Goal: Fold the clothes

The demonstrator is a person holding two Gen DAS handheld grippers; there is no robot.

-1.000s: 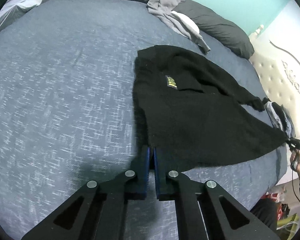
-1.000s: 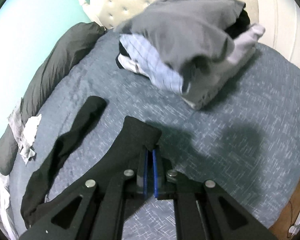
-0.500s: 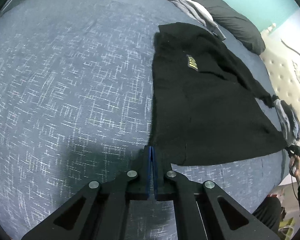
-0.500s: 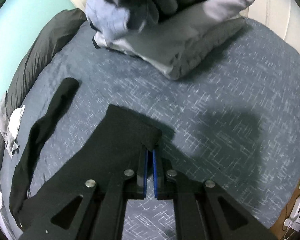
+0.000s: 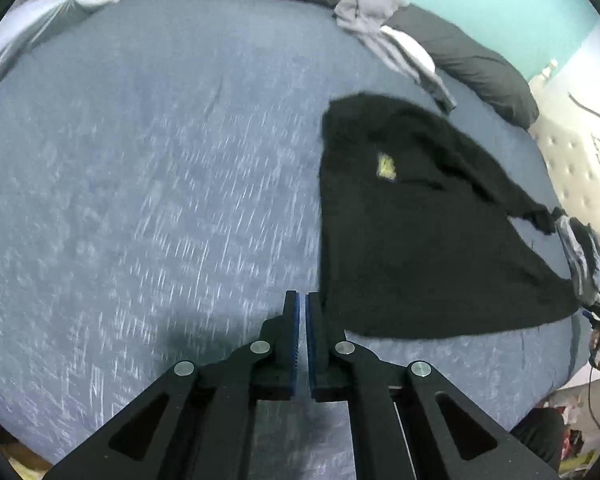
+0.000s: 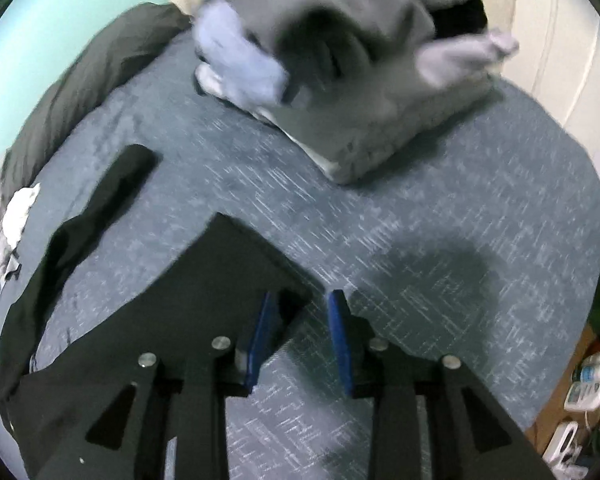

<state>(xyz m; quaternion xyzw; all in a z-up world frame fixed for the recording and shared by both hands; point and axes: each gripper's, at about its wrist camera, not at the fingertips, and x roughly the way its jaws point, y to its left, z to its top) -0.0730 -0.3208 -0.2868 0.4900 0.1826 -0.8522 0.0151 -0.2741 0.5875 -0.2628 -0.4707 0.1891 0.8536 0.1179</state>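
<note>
blue bed point(image 5: 148, 184) carries your black sweater point(image 5: 420, 248) spread flat, unfolded; left gripper point(image 5: 302, 312) clenched empty, right gripper point(image 6: 302, 312) released.

Each hand-held gripper point(image 5: 302, 312) has black angular linkage arms with silver round screws. The fingers point(image 6: 260, 336) carry blue pads (flat, rectangular).

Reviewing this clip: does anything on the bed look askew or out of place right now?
Mostly the black garment: it lies spread flat, but one sleeve trails out sideways, unfolded. The pile of clothes near the headboard looks loose and rumpled, not stacked. Motion blur hides finer detail.
</note>
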